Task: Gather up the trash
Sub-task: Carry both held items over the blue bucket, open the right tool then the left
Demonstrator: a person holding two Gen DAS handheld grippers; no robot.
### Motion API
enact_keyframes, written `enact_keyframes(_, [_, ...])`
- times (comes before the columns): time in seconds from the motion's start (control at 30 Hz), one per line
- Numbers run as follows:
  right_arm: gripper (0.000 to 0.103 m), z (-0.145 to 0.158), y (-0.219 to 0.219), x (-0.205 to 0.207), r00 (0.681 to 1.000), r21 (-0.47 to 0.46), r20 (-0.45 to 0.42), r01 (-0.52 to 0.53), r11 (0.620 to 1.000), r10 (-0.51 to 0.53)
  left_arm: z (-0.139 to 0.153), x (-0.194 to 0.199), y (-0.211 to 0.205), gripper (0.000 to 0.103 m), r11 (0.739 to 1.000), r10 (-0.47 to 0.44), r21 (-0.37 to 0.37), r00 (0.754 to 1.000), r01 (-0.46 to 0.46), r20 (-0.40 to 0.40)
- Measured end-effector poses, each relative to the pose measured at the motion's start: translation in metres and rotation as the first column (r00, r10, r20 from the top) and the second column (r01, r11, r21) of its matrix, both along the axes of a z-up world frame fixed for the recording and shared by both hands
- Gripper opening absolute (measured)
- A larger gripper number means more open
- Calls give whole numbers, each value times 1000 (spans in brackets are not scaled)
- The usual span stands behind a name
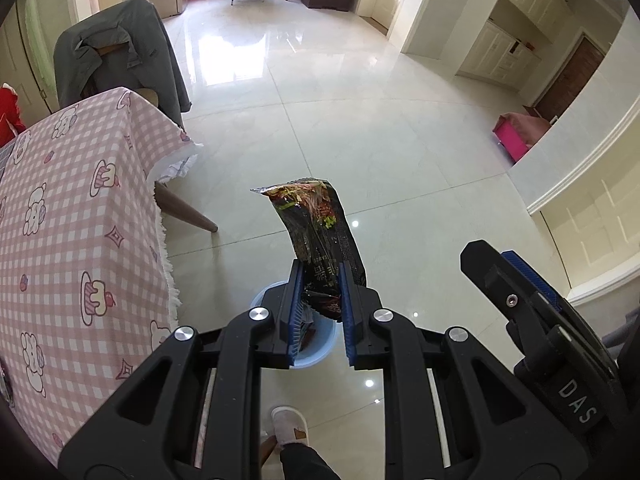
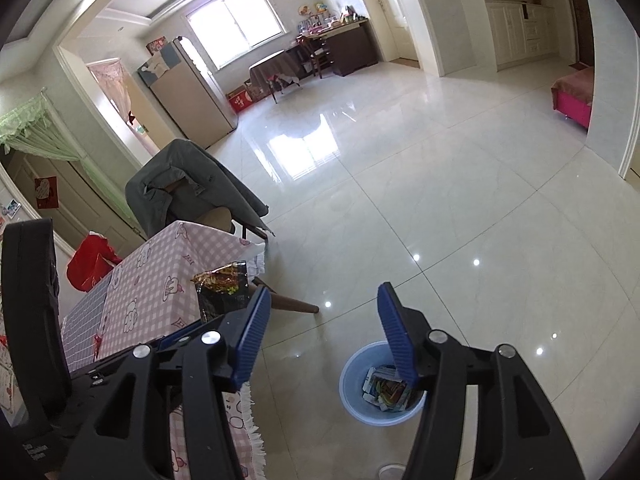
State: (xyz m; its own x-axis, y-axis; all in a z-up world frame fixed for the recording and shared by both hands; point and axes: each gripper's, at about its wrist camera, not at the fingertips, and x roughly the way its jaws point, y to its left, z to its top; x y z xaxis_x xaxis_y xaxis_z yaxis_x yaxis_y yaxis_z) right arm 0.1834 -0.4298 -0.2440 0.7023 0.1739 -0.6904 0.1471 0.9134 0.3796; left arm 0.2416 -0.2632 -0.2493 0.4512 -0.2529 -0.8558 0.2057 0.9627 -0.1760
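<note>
My left gripper is shut on a dark crumpled snack wrapper, which stands up between the blue pads. It hangs above a light blue trash bin on the floor, mostly hidden behind the fingers. In the right wrist view the wrapper shows at left, and the bin holds several colourful wrappers. My right gripper is open and empty above the floor, and shows at the right of the left wrist view.
A table with a pink checked cloth stands at left, its wooden leg angled onto the floor. A chair draped with a grey jacket stands behind it. The person's slippered foot is below. A pink stool stands at right.
</note>
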Motion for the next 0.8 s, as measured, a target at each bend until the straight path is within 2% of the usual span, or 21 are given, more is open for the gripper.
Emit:
enact_keyframes(0.37, [58, 3, -4, -7, 999, -21, 15, 41, 999, -40, 1, 0, -5, 19, 1000, -9, -5, 1000, 9, -9])
enact_keyframes(0.43, [59, 2, -3, -6, 999, -18, 9, 44, 999, -44, 0, 0, -6, 23, 1000, -2, 19, 1000, 2, -7])
enact_keyframes(0.5, [59, 2, -4, -6, 999, -15, 7, 50, 999, -50, 0, 0, -4, 36, 1000, 4, 30, 1000, -4, -12])
enact_keyframes(0.53, [59, 2, -4, -6, 999, -12, 6, 51, 999, -51, 0, -1, -2, 46, 999, 12, 36, 1000, -11, -8])
enact_keyframes(0.8, [59, 10, 12, -3, 1000, -9, 16, 10, 1000, -10, 8, -8, 20, 50, 998, 44, 52, 999, -44, 18])
